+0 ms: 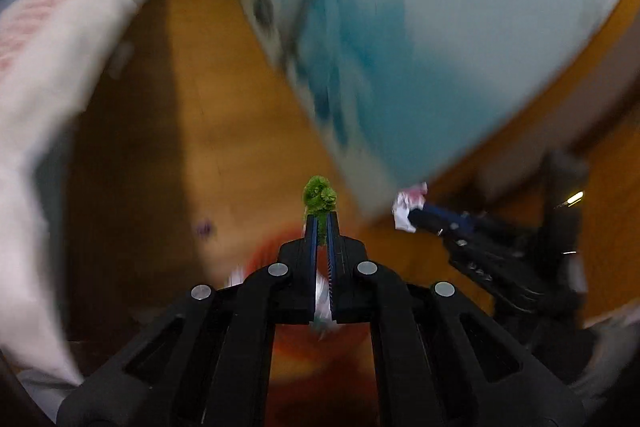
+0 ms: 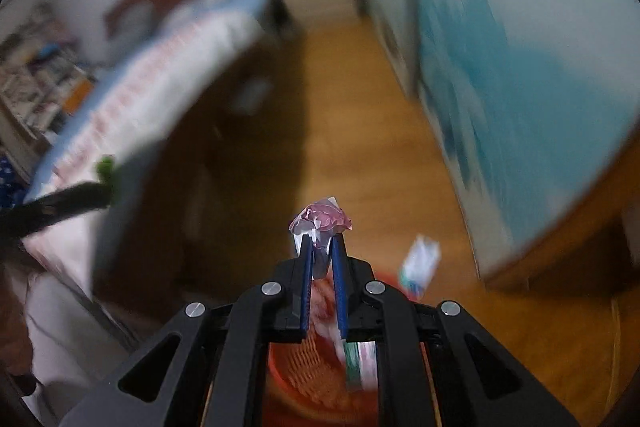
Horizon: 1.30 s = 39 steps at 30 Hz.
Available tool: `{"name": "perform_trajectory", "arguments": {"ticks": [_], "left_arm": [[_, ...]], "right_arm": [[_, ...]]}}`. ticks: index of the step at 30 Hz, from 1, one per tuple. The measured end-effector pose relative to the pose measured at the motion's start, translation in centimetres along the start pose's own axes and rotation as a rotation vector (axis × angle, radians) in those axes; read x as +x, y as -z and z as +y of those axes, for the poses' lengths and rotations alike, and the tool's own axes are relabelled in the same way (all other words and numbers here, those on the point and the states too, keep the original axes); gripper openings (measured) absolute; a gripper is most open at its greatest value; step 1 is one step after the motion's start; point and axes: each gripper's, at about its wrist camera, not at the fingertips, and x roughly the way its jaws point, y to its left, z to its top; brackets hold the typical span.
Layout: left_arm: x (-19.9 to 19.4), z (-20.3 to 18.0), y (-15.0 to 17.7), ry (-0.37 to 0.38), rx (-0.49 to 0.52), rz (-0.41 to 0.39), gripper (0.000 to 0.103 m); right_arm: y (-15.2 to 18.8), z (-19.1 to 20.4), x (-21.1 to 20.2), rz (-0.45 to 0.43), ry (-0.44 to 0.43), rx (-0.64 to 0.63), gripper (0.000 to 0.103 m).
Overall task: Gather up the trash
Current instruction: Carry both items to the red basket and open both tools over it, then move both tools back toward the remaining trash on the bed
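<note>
My left gripper [image 1: 321,223] is shut on a green crumpled wad [image 1: 319,199] that sticks out past the fingertips. My right gripper [image 2: 321,241] is shut on a pink and white crumpled paper [image 2: 321,221]. Both hang above an orange-red basket [image 2: 312,379], which also shows blurred under the left gripper [image 1: 316,359]. The right gripper with its paper [image 1: 408,209] shows at the right of the left wrist view. The left gripper with the green wad [image 2: 105,167] shows at the left of the right wrist view.
A white and green packet [image 2: 420,263] lies by the basket on the wooden floor [image 2: 360,115]. A bed [image 2: 160,67] is on the left and a blue-patterned wardrobe [image 2: 520,67] on the right. A small purple scrap [image 1: 204,228] lies on the floor.
</note>
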Motion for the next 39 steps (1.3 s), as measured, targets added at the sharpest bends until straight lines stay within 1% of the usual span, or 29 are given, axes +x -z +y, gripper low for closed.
{"name": "perform_trajectory", "arguments": {"ticks": [2,4,7,9,11,12,13,14,15,16,17,18,20,23,25,28,31,33,34,37,39], "left_arm": [[5.3,-1.2,1.7,0.005,0.038,0.133,0.004],[8.2,-1.9,2.6,0.014,0.069,0.221,0.004],[8.7,-2.0,2.4,0.014,0.082,0.229,0.004],[8.9,-2.1,2.7,-0.001,0.106,0.243,0.004],[9.2,-2.0,3.1,-0.004,0.11,0.26,0.004],[9.4,-1.9,3.0,-0.003,0.107,0.266,0.005],[9.4,-1.9,3.0,0.0,0.098,0.269,0.005],[9.3,-1.9,2.9,-0.005,0.084,0.267,0.01],[9.3,-2.0,2.9,-0.009,0.07,0.269,0.029],[9.4,-1.9,2.9,-0.017,0.06,0.269,0.046],[9.4,-2.0,2.8,-0.027,0.055,0.262,0.075],[9.1,-2.0,2.8,-0.029,0.055,0.247,0.076],[8.8,-2.1,2.7,-0.005,0.05,0.227,0.076],[8.5,-1.9,2.7,-0.008,0.042,0.202,0.076],[8.0,-1.5,2.5,-0.004,0.02,0.178,0.076],[6.5,-0.3,2.1,0.01,-0.035,0.11,0.076],[3.5,1.2,1.6,0.016,-0.088,0.005,0.076],[0.5,2.6,1.2,0.019,-0.12,-0.089,0.076],[-0.9,3.2,1.2,0.007,-0.119,-0.123,0.076],[-6.4,5.6,1.4,-0.066,-0.107,-0.248,0.076],[-10.5,8.2,2.2,-0.121,-0.126,-0.334,0.076]], "right_arm": [[2.0,-1.2,2.0,0.055,-0.01,0.036,0.012],[3.5,-2.1,3.2,0.09,-0.012,0.061,0.012],[4.3,-2.9,4.3,0.109,-0.012,0.101,0.012],[4.4,-3.4,4.5,0.113,-0.011,0.098,0.012],[3.9,-2.6,4.8,0.11,-0.008,0.091,0.013],[3.8,-2.8,4.8,0.108,-0.004,0.09,0.014],[3.9,-1.9,5.2,0.109,0.006,0.089,0.016],[4.3,-1.5,5.2,0.11,0.023,0.082,0.027],[4.2,-1.7,5.1,0.1,0.055,0.069,0.037],[4.3,-1.4,5.1,0.091,0.067,0.064,0.059],[4.4,-1.5,4.9,0.079,0.073,0.063,0.065],[4.6,-1.6,4.8,0.078,0.075,0.058,0.065],[4.8,-1.7,4.7,0.081,0.079,0.055,0.064],[4.9,-1.7,4.5,0.079,0.082,0.066,0.064],[4.8,-1.5,4.3,0.075,0.083,0.066,0.064],[4.2,-0.8,3.6,0.053,0.082,0.058,0.064],[3.1,0.6,2.6,0.021,0.075,0.034,0.064],[2.1,2.5,1.7,-0.014,0.056,0.004,0.064],[1.6,3.3,1.3,-0.028,0.048,-0.006,0.064],[-0.4,6.9,0.1,-0.088,0.011,-0.038,0.064],[-1.7,9.5,-0.5,-0.119,-0.019,-0.061,0.066]]}}
